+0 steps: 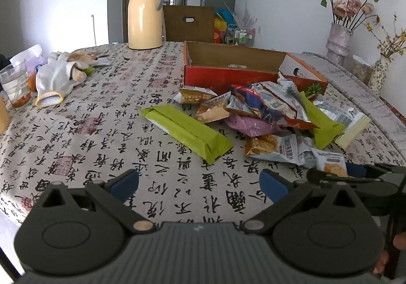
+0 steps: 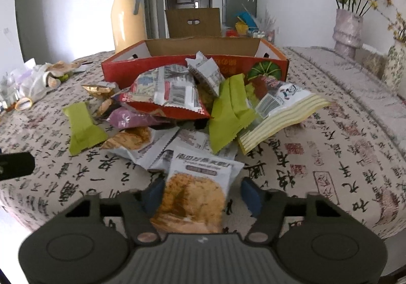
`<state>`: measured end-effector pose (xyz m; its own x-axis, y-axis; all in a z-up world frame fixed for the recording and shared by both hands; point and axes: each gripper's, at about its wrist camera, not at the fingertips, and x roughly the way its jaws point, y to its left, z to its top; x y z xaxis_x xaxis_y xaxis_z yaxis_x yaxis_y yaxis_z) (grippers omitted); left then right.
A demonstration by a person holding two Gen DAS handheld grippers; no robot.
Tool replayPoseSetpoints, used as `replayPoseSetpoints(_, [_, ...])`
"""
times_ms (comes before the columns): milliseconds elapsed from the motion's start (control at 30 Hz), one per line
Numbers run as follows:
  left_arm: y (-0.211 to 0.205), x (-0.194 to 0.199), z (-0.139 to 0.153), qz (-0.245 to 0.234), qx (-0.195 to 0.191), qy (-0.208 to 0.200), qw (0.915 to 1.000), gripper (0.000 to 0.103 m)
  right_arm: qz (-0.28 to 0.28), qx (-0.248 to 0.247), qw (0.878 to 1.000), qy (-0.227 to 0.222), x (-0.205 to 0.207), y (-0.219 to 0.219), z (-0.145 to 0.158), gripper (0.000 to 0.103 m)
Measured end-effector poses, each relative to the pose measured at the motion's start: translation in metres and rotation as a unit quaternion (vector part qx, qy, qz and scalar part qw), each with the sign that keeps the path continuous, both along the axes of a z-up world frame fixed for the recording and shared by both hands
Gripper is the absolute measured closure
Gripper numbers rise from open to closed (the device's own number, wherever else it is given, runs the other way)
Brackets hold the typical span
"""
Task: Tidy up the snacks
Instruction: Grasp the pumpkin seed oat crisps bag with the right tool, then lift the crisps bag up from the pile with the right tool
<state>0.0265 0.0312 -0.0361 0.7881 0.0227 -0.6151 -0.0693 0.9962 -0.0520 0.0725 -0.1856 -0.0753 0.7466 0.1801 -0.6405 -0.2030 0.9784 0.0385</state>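
Barely begun: red box (image 2: 192, 66) at the far side empty as far as visible, snack pile (image 2: 177, 111) all on the tabletop (image 2: 330, 170) before it, right claw (image 2: 201, 194) around but not yet pressing a cracker packet (image 2: 195, 190), left claw (image 1: 200, 183) spread, empty.

The cloth (image 1: 101, 131) over the table was printed all over with black Chinese brush characters and red seal stamps, too cursive to read with certainty. In the right wrist view, the packet (image 2: 200, 182) near the table's front edge bore a line of dark Chinese characters beginning 南瓜, the rest blurred. The red box (image 2: 177, 68) showed yellow lettering on its front wall, not legible. Barcodes stood on the grey packets (image 2: 175, 91).
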Motion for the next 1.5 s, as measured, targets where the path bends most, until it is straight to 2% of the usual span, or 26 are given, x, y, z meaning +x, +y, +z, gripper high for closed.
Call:
replayPoseSetpoints(33, [0.001, 0.001, -0.001, 0.0, -0.001, 0.001, 1.0, 0.0, 0.001, 0.0, 1.0, -0.002, 0.0, 0.001, 0.0, 0.055])
replayPoseSetpoints(67, [0.001, 0.002, -0.001, 0.0, -0.003, 0.002, 1.0, 0.0, 0.002, 0.001, 1.0, -0.003, -0.001, 0.001, 0.001, 0.057])
replayPoseSetpoints(233, [0.004, 0.005, -0.003, -0.001, -0.007, 0.005, 1.0, 0.0, 0.007, 0.009, 1.0, -0.011, -0.006, -0.002, 0.0, 0.062])
replayPoseSetpoints(667, [0.003, 0.023, 0.002, 0.01, -0.011, 0.011, 0.9998, 0.0, 0.019, 0.032, 0.998, -0.041, -0.025, -0.021, 0.017, 0.062])
replayPoseSetpoints(1200, [0.001, 0.04, 0.001, 0.012, -0.011, 0.027, 0.9995, 0.0, 0.031, 0.046, 0.998, -0.005, 0.0, -0.022, 0.0, 0.062])
replayPoseSetpoints(1500, [0.001, 0.042, -0.003, 0.008, -0.014, 0.031, 0.9994, 0.0, 0.03, 0.057, 0.998, -0.01, -0.003, -0.029, -0.003, 0.062])
